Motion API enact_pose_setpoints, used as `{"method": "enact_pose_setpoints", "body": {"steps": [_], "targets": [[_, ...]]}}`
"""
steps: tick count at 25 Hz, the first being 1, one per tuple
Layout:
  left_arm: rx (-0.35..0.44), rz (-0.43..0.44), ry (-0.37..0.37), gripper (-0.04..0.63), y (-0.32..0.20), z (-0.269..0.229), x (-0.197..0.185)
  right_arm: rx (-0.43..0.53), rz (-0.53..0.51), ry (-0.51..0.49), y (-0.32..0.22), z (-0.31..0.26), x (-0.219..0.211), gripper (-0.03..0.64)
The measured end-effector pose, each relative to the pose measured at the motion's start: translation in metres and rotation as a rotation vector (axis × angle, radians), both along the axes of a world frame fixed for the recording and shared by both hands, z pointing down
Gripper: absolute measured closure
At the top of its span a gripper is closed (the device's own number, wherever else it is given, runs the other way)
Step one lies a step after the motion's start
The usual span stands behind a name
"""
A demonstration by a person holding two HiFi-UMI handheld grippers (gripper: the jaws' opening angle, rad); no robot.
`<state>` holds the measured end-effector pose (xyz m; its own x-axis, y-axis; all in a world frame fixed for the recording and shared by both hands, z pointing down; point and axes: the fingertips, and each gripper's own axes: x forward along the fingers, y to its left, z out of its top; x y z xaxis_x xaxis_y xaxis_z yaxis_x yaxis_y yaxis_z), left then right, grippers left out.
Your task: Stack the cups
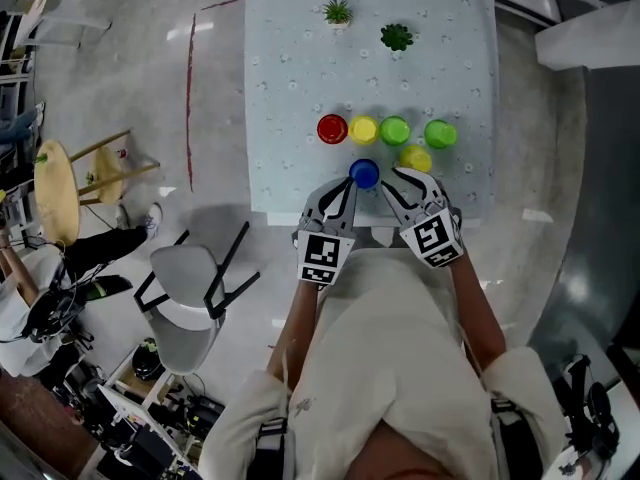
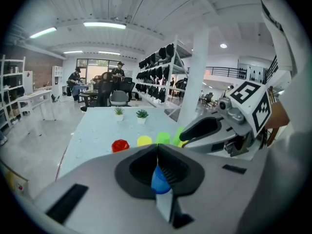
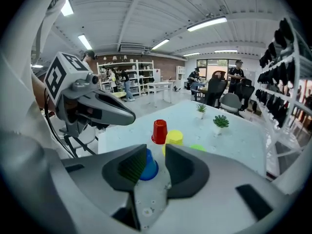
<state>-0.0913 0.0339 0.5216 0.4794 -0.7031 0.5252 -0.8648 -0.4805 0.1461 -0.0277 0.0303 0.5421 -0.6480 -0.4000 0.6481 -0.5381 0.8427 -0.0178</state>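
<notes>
So both grippers are sitting low over the near edge of the table (image 1: 280, 88), pointing in at the blue cup (image 1: 364, 173) from either side. That cup is standing by itself, nearest the person, just this side of the row.

The left gripper (image 1: 348, 186) is coming in from the cup's left. In its own view its tongs are pressed together at the tips and aren't pinching anything. The blue cup (image 2: 160, 179) is just peeking through the gap lower down, past the jaws.

The right gripper (image 1: 398, 180) is coming in from the right with its tongs spread a bit. In its own view bare tablecloth is showing between them, and the blue cup (image 3: 146, 167) is poking out from behind its left jaw, so nothing is gripped.

Farther back the row is running left to right: red cup (image 1: 332, 128), yellow cup (image 1: 363, 130), green cup (image 1: 394, 130), then a second green cup (image 1: 440, 134) off to the right. A second yellow cup (image 1: 415, 157) is sitting just nearer than those two greens. The red and blue ones are looking mouth-down to me.

A spiky potted plant (image 1: 337, 12) and a darker potted plant (image 1: 397, 37) are standing at the far end.
</notes>
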Motion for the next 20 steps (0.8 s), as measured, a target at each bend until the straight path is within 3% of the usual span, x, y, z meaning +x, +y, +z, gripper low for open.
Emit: {"method": "enact_pose_setpoints", "body": {"steps": [20], "targets": [[-0.075, 0.011, -0.022, 0.580, 0.018, 0.042, -0.009, -0.056, -0.165, 0.088, 0.022, 0.048, -0.030, 0.425]]}}
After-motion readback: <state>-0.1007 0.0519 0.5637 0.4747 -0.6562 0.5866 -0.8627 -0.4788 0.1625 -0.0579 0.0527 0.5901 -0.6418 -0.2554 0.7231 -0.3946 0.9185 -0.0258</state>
